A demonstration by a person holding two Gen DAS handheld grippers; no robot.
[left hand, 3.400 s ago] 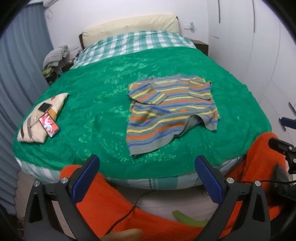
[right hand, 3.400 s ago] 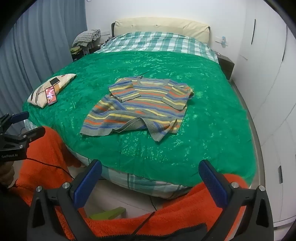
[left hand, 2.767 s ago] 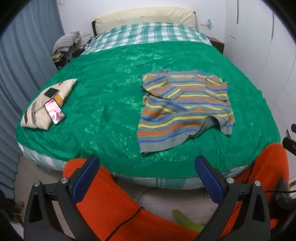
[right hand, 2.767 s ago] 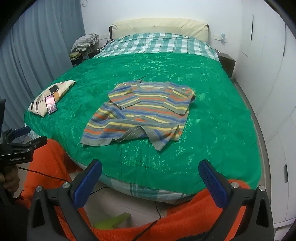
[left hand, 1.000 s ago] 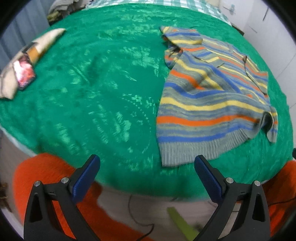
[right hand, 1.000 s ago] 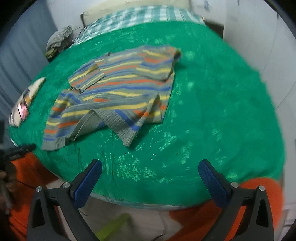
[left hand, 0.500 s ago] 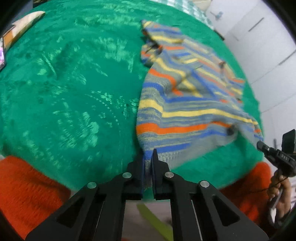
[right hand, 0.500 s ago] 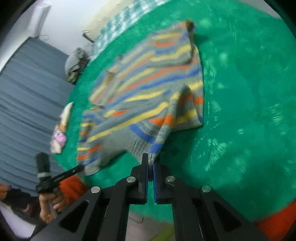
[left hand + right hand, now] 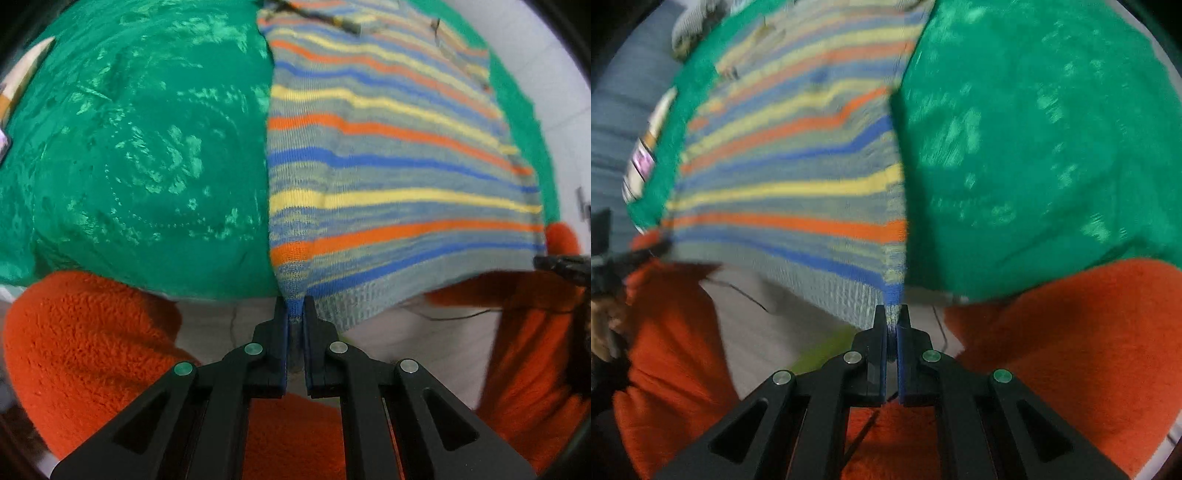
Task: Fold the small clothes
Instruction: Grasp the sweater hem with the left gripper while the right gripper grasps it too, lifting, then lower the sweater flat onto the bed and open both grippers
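Note:
A small striped knit sweater (image 9: 388, 155) in grey, blue, orange and yellow lies stretched over the green bedspread (image 9: 140, 147). My left gripper (image 9: 294, 314) is shut on the left corner of its ribbed hem, past the bed's near edge. My right gripper (image 9: 893, 317) is shut on the right hem corner of the sweater (image 9: 798, 177). The hem hangs taut between the two grippers, lifted off the bed edge. The right gripper's tip shows at the right edge of the left wrist view (image 9: 561, 264).
The person's orange fleece legs (image 9: 92, 350) fill the foreground below both grippers. A cream pillow with a phone (image 9: 642, 162) lies at the bed's left side. A green object (image 9: 820, 350) and a cable lie on the pale floor.
Both grippers went from open and away from the bed to shut on the hem corners. In the last half second they have pulled the sweater toward the bed's near edge, stretching it flat.

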